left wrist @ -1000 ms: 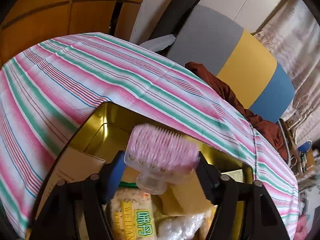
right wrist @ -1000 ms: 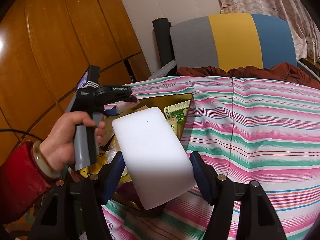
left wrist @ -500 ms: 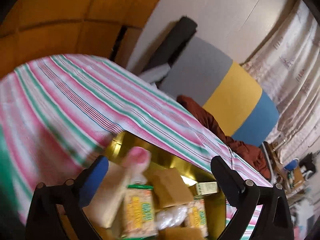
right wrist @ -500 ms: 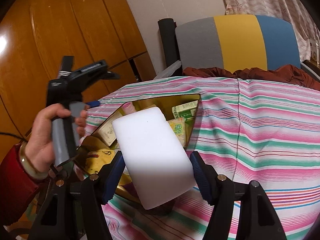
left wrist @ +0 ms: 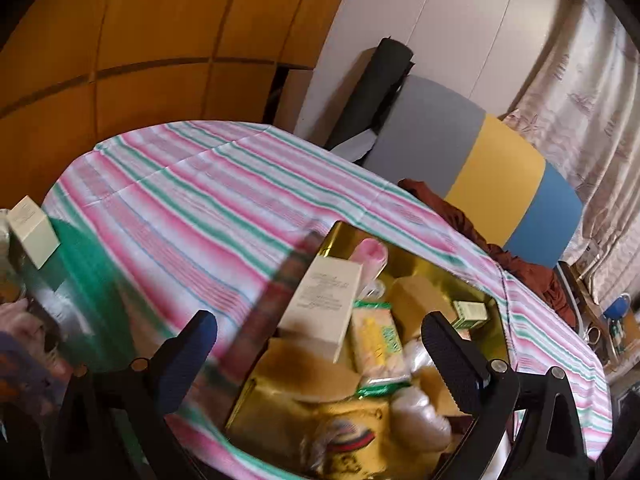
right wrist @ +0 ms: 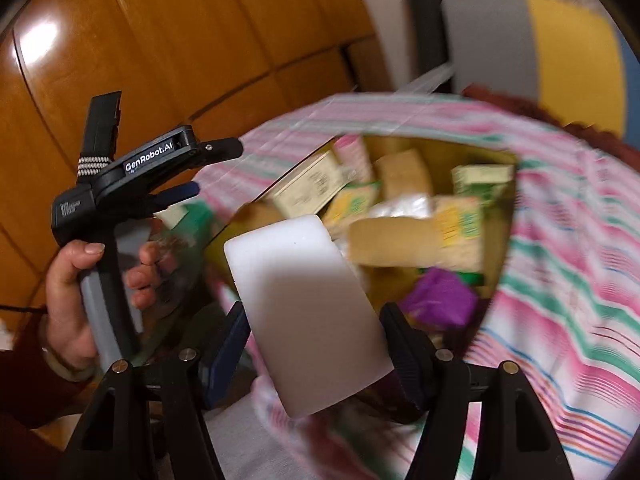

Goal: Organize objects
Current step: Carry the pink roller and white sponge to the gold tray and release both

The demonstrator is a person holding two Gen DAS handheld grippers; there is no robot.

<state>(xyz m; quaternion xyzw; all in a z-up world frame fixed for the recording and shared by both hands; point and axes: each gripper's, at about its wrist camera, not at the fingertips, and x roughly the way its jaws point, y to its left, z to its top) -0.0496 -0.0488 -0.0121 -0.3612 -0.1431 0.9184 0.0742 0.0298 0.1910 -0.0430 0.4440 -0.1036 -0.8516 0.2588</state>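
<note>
Striped pink, green and white tablecloth (left wrist: pixel 192 200) over the table. Beyond its far edge, a chair back (left wrist: pixel 480 160) in grey, yellow and blue, draped with rust-brown cloth (left wrist: pixel 452 216). Behind, wooden panelling (left wrist: pixel 140 40), patterned curtain (left wrist: pixel 580 112).

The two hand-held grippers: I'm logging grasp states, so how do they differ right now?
The left hand-held gripper is open and empty; the right hand-held gripper is shut on a white block. The left points at the table edge beside the gold tin; the right hangs over the tin's near end. Both have blue pads.
</note>
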